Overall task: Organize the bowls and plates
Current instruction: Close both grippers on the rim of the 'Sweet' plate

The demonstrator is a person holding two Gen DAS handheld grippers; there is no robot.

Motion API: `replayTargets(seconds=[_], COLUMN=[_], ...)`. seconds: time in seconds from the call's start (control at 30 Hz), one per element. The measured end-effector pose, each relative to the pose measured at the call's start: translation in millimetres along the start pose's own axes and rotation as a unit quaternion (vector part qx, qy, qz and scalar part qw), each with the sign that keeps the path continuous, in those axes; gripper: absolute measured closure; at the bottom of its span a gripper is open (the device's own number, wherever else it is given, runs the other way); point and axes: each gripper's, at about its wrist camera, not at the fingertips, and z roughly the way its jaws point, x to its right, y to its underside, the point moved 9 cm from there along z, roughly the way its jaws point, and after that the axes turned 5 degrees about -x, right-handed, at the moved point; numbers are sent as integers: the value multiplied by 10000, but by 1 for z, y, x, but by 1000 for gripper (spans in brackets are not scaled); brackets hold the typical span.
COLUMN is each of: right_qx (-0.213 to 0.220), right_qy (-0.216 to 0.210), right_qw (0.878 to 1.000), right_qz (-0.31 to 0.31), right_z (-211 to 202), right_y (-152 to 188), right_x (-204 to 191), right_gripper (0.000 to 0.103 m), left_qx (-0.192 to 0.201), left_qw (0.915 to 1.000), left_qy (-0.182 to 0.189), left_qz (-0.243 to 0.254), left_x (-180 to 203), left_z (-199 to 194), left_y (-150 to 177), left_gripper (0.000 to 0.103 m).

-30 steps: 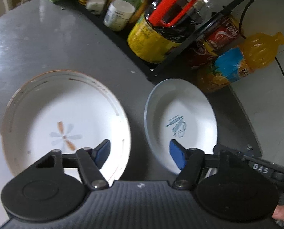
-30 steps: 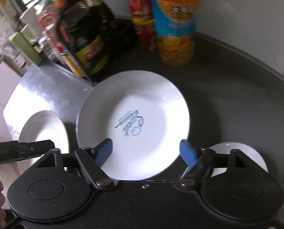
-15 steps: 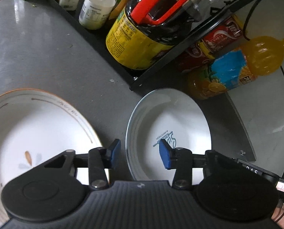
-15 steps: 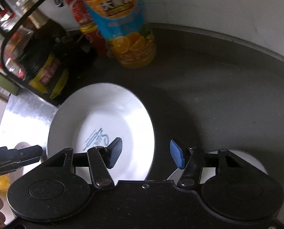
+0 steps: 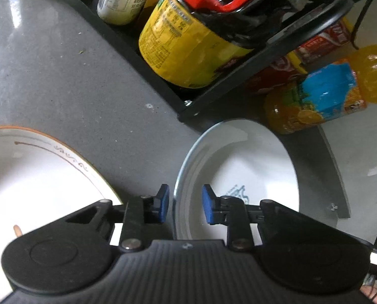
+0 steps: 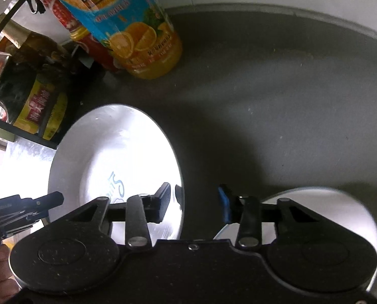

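Two open grippers, left gripper (image 5: 183,206) and right gripper (image 6: 196,204), straddle opposite rims of one white blue-lettered plate (image 5: 251,167), gripping nothing; grey counter (image 6: 277,116) lies bare rightward.

left wrist view: looks steeply down, very near the grey countertop (image 5: 62,81), facing its back edge with the black rack (image 5: 163,86) | right wrist view: looks down, equally near, facing the curved back corner | shared: the blue-script plate (image 5: 251,167) (image 6: 107,152), the orange drink bottle (image 5: 317,101) (image 6: 138,33)
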Motion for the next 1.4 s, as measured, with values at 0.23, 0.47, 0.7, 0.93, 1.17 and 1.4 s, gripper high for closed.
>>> replayTargets(seconds=[0.23,0.47,0.7,0.93,1.17,1.4], right_qx=[-30,-1,139,385,596,802], right_qy=[-136,-424,-432,-640,-817,-893], right_qw=[9998,9989,9984,9959,9924,9890], right_qz=[107,187,343,503,695,870], right_z=[10,15,6,-23,-40,-59], right_y=[1,-5,0,4,15,33], right_x=[-2,-6,-10,-12,-16,-31], right_gripper=[68,85,89,97,98,98], left_qx=[-145,-141,-269,-204,-269,-349], left_qw=[9997,9995,9989,9990,9990,9976], left_qy=[-77,-174,-36,232,325,605], left_qz=[-161,-207,-372,-326,-172,14], left_x=[-4,-2,-8,-5,-3,-11], left_z=[14,19,16,-3,-18,-45], left_y=[0,-5,-7,-10,-12,-15], left_gripper=[88,89,90,94,94,98])
